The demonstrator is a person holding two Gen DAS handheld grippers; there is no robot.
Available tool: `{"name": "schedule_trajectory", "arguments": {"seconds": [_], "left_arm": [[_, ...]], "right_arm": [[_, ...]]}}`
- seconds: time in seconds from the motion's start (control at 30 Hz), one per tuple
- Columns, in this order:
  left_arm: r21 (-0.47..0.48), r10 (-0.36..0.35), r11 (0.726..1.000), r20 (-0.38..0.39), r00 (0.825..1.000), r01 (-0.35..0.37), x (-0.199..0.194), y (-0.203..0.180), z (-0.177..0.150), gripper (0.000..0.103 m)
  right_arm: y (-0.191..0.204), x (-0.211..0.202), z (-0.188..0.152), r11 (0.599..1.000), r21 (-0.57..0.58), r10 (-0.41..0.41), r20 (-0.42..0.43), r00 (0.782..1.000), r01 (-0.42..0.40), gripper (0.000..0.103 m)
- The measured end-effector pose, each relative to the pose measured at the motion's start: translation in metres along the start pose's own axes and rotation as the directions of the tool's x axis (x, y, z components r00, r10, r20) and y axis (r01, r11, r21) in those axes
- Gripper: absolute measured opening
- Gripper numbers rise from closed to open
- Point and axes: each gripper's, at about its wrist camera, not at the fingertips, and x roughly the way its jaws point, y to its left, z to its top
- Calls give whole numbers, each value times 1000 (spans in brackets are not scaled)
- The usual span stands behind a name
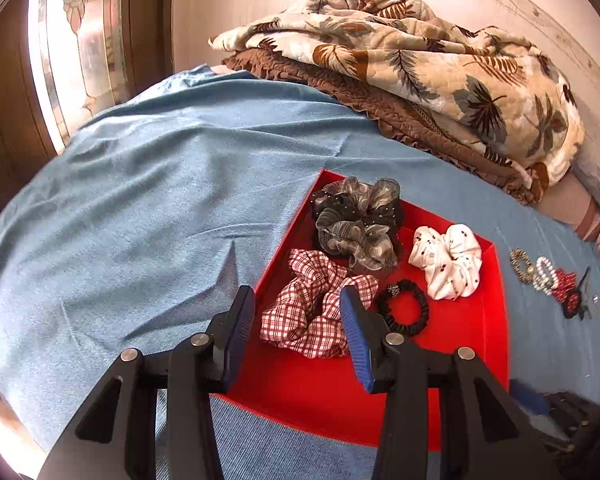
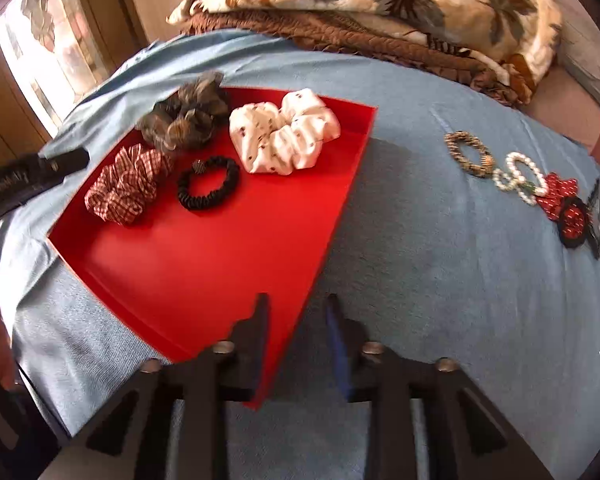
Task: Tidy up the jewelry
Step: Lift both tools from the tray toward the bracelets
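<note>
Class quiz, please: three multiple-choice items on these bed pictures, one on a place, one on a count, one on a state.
1. Where does the pearl hair tie lie?
A. in the red tray
B. on the blue cloth
C. on the quilt

2. How many hair ties lie in the red tray?
A. two
B. four
C. six

3. The right tongs are:
A. open, empty
B. shut on a scrunchie
C. out of view

Key: B, it lies right of the tray; B, checked, grey, white, black; A, nothing sits between the fingers.

four scrunchies (image 2: 284,134) (in tray (image 2: 204,280)), two bracelets (image 2: 470,154)
</note>
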Motion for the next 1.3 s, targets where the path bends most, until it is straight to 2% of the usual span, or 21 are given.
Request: {"name": "schedule_trajectory", "arguments": {"seconds": [0.07,0.13,0.2,0.37,0.47,0.6,0.8,1.03,1.3], "left_arm": [[19,34,999,18,999,-34,-3,-5,-4,43],[35,63,997,38,997,-64,-7,-11,-11,50],[46,78,996,56,995,-80,-12,-15,-18,52],[87,100,991,52,994,-105,-24,-22,-35,54],[99,95,990,26,995,-97,-38,-29,-44,54],[150,84,985,34,996,-88,-68,-47,-55,55],[212,84,972,82,993,-99,-111,-80,-65,65],[280,74,956,62,995,-88,-123,-109,-77,66],[313,75,946,41,996,-84,-122,-130,-83,66]], "right_arm": [[-9,-12,-5,1000,3,-15,29,999,15,49],[-18,-21,-11,1000,6,-2,40,999,1,57],[-31,-32,-20,999,11,-32,55,998,31,57],[-62,-58,-45,998,56,-29,85,996,24,57],[-78,-72,-59,997,77,-38,102,994,31,57],[-89,-82,-73,996,78,-46,122,991,37,57],[-100,-93,-86,995,93,-44,154,987,30,57],[-122,-108,-93,992,120,-60,196,979,37,57],[-148,-107,-103,984,177,-69,195,978,34,57]]}}
